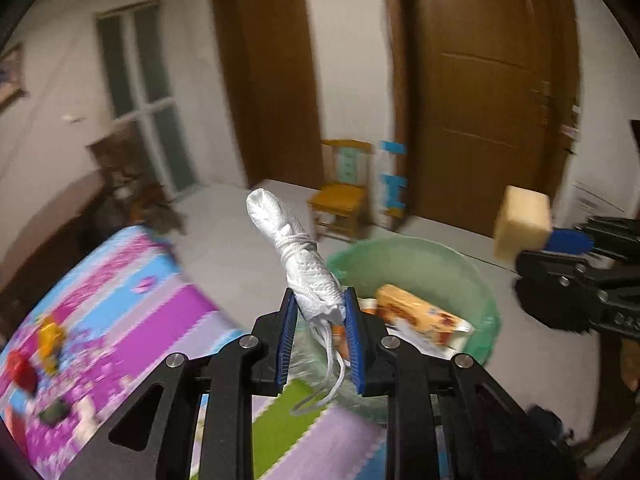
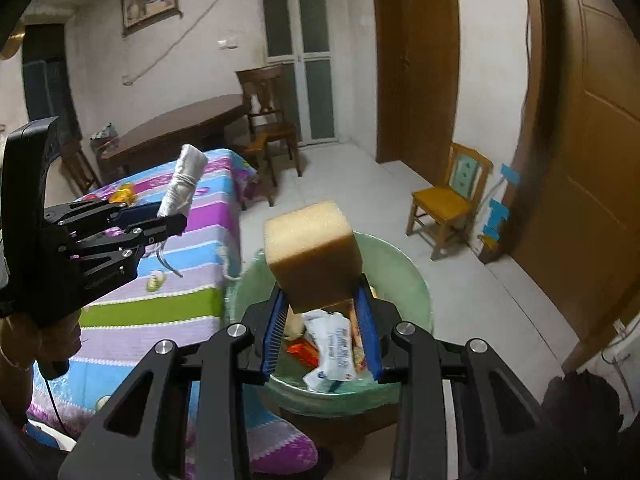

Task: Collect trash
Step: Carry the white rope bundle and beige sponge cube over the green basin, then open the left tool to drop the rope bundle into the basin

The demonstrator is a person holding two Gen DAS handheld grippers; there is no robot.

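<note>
Above the bin (image 2: 416,280), sponge (image 2: 312,256) clamped between right fingers (image 2: 366,320), bundle (image 1: 296,256) between left.

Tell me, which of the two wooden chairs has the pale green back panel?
The small yellow chair by the brown door. The dark brown chair beside the dark table has an all-wood back.

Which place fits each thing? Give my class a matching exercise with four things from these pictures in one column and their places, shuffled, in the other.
Things:
1. sponge block
2. white cloth bundle
3. snack wrappers
4. small yellow chair

Places:
A. inside the green bin
B. clamped in the left gripper
C. on the floor by the brown door
D. clamped in the right gripper

Pairs: 1-D, 2-B, 3-A, 4-C
</note>
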